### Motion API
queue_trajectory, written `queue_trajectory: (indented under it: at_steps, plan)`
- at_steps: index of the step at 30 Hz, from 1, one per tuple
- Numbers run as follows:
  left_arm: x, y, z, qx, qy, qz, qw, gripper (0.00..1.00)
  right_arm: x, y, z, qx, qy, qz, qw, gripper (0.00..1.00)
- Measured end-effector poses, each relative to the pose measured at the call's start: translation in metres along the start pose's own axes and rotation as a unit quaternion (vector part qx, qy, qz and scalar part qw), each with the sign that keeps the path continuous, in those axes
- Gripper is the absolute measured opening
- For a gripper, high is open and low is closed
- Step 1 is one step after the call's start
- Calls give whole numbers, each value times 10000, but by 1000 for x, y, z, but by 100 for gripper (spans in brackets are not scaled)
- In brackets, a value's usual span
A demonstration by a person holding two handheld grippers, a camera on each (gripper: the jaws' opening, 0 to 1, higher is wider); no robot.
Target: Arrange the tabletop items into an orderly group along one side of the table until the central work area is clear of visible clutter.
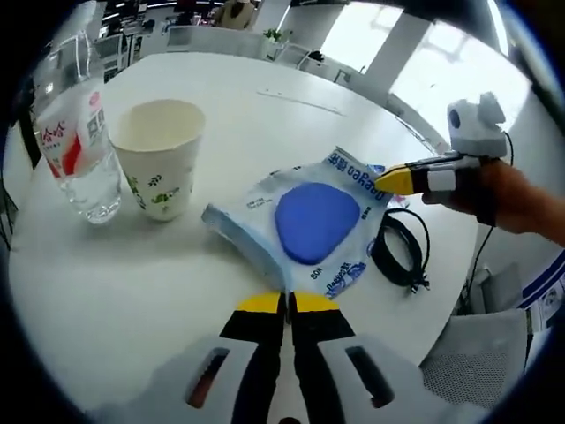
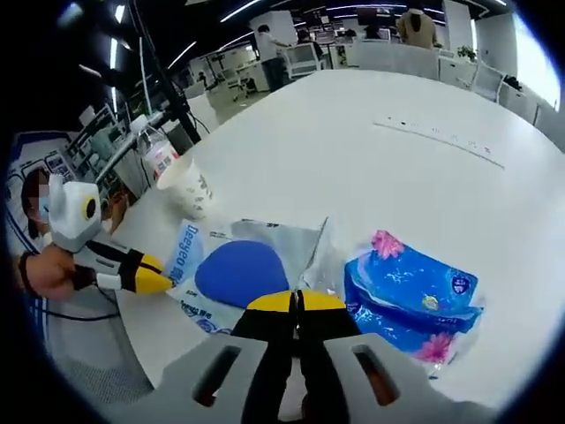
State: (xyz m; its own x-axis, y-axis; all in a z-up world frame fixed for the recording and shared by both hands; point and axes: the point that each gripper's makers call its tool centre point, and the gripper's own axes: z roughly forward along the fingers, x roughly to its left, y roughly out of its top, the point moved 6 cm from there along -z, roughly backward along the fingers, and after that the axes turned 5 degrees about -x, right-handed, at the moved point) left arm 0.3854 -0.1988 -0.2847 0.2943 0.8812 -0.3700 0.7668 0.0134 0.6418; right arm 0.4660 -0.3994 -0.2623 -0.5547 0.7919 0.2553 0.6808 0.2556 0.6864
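Observation:
A flat pouch (image 1: 316,221) with a blue oval and blue lettering lies mid-table, and shows again as the pouch (image 2: 240,272). My left gripper (image 1: 288,303) is shut, its yellow tips pinching the pouch's near corner. From the other side, that left gripper (image 2: 163,283) meets the pouch's lettered edge. My right gripper (image 2: 296,303) is shut on the pouch's crinkled film edge, and the same right gripper (image 1: 388,182) sits on the pouch's far right edge. A blue tissue pack (image 2: 410,300) with pink flowers lies right of the pouch.
A paper cup (image 1: 163,159) and a water bottle (image 1: 79,150) stand side by side near the white table's (image 1: 265,97) left rim. A coiled black cable (image 1: 402,247) lies by the right rim. A grey mesh chair (image 1: 477,353) stands below that edge.

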Motion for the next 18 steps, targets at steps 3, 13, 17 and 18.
queue_trajectory:
  at_steps: [3,13,17,18]
  plan:
    - [-2,3,3,-17,6,-26,10000,0,-7,-4,-2,-62,-70,171,9998,0]
    - [-8,13,18,-48,-30,-4,10000,0,-28,-5,-13,-199,-257,394,9987,0]
    - [-11,18,25,-58,-58,-21,10000,0,-36,-7,-19,-228,-298,477,9982,0]
    - [-12,20,27,-60,-66,-3,10000,0,-37,-7,-20,-234,-308,485,9981,0]
